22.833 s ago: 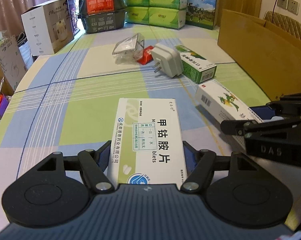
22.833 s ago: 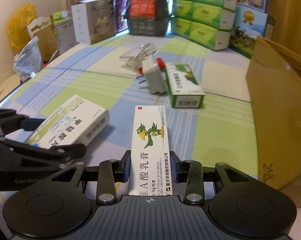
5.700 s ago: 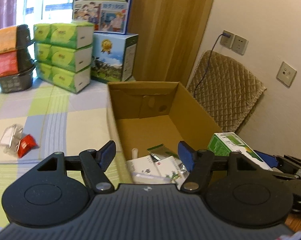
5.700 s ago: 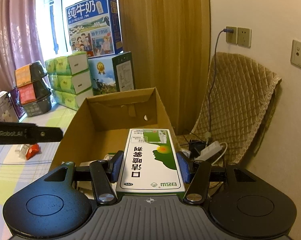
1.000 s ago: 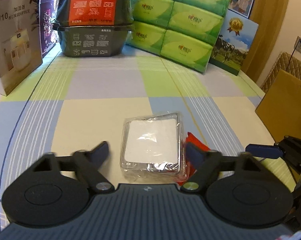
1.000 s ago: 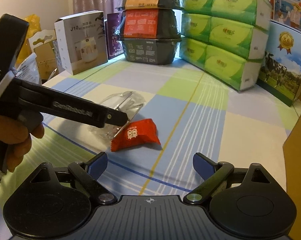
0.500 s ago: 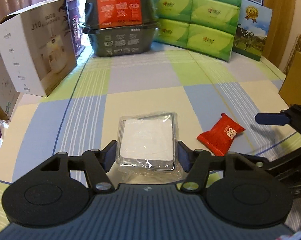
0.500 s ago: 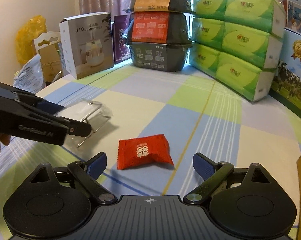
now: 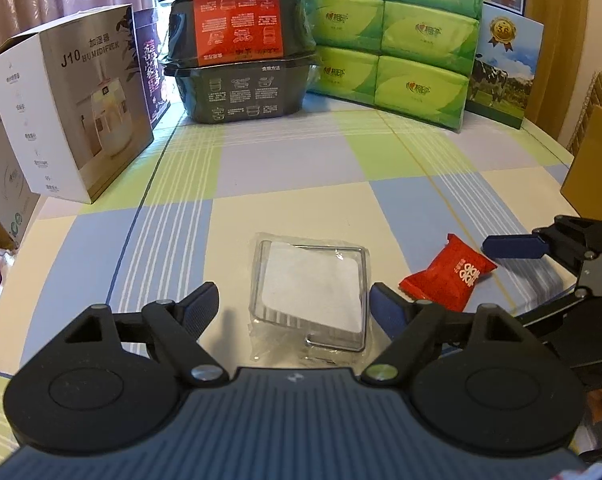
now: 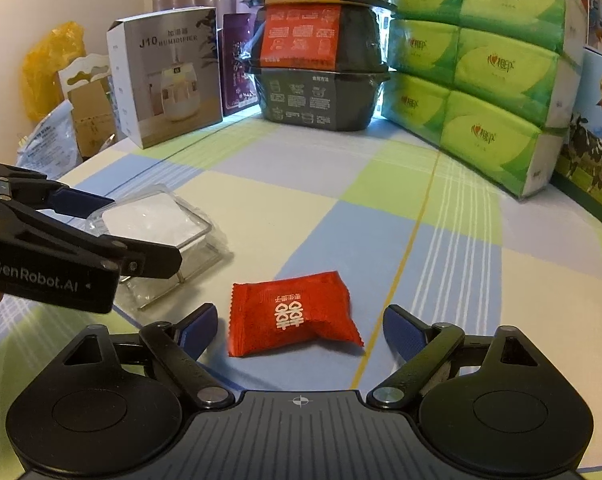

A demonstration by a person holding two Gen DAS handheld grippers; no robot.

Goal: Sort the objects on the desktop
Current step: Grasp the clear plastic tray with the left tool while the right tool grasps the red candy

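Note:
A clear plastic packet with a white square pad and a metal wire frame inside lies flat on the checked tablecloth. My left gripper is open, its blue-tipped fingers either side of the packet's near end. In the right wrist view the same clear packet shows at the left, partly behind the left gripper's arm. A red candy sachet with white characters lies on the cloth, and my right gripper is open, straddling it. The red sachet also appears right of the packet.
At the table's back stand stacked black food bowls, green tissue packs, a white humidifier box and a milk carton box. A brown cardboard box's edge shows at the far right. Bags and cartons crowd the left side.
Both grippers have moved closer to their objects. The left gripper's jaws have widened around the clear packet. The red sachet now sits between the right gripper's fingers.

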